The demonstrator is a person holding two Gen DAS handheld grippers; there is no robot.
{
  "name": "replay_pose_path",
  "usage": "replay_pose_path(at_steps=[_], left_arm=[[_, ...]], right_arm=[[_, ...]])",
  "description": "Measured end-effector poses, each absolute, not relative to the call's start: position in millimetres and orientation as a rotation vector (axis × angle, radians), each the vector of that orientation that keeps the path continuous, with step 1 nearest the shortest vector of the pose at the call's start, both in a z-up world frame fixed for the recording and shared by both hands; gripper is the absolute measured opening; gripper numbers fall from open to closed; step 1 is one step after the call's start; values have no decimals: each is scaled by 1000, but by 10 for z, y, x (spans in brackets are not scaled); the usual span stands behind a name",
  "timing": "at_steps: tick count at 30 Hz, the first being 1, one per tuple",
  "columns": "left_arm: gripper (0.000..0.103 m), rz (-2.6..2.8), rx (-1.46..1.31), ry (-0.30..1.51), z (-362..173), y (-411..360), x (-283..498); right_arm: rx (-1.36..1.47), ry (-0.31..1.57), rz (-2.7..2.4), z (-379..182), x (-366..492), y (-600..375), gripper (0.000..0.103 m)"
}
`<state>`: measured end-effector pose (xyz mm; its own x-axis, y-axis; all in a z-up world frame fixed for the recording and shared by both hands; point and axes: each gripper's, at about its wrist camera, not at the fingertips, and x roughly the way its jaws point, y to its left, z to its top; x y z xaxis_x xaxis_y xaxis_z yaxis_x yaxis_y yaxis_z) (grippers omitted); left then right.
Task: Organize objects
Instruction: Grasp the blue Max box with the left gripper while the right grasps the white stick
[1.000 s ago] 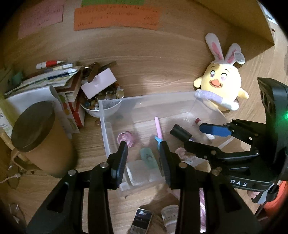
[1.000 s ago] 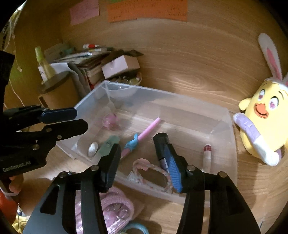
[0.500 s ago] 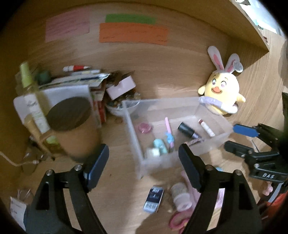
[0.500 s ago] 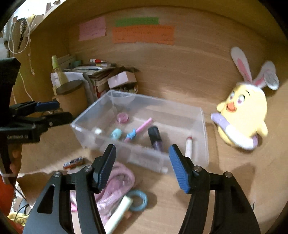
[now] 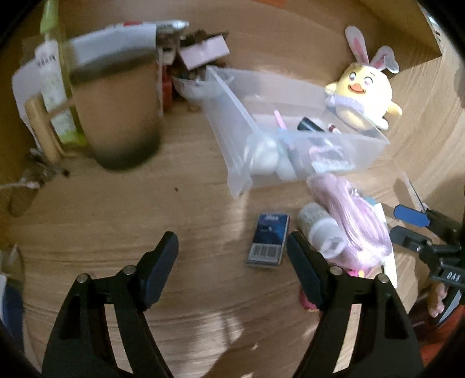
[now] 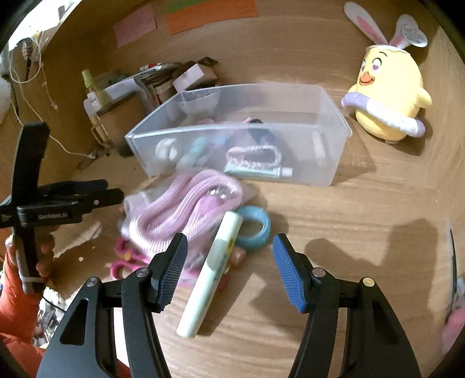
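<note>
A clear plastic bin (image 6: 331,96) (image 5: 229,104) on the wooden desk holds a pink pen, a dark tube, a lip balm and several small items. In front of it lie a pink coiled cable (image 6: 186,203) (image 5: 354,209), a pale tube (image 6: 212,267), a blue ring (image 6: 255,224), a small dark box (image 5: 268,238) and a white-capped jar (image 5: 319,226). My left gripper (image 5: 232,267) is open and empty above the desk, near the dark box. My right gripper (image 6: 229,267) is open and empty, over the pale tube.
A yellow bunny plush (image 6: 389,93) (image 5: 363,93) stands right of the bin. A brown canister (image 5: 116,110), bottles, papers and a bowl crowd the back left. Pink scissors handles (image 6: 122,261) lie under the cable. Sticky notes (image 6: 209,14) hang on the back wall.
Both grippers have pulled back out of the bin and opened wide. They now hover low over the loose items on the desk in front of it.
</note>
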<state>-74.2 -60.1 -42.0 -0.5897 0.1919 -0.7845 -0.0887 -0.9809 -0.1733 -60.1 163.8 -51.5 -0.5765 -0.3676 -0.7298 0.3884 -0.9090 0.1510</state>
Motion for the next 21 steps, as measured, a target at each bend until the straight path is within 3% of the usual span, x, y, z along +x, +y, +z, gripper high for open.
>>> replay_pose_path(at_steps=[5,9,16,21], left_arm=[[72,2636,-1330,-148,-441,-516,-754],[63,2618,-1387,-125,-516,-489,-843],[62,2698,-1399,-100,-536,-575,-864],[61,2702,-1396,-84,-522,-571,-855]], right_arm=[[1148,35,-2443,-575,-470,1587,56],[1188,59,-2428,-658,-450,1549,44],[1213,65,-2438,-730,-426,1610,23],[1214,74,-2468,-721,-436,1704,16]])
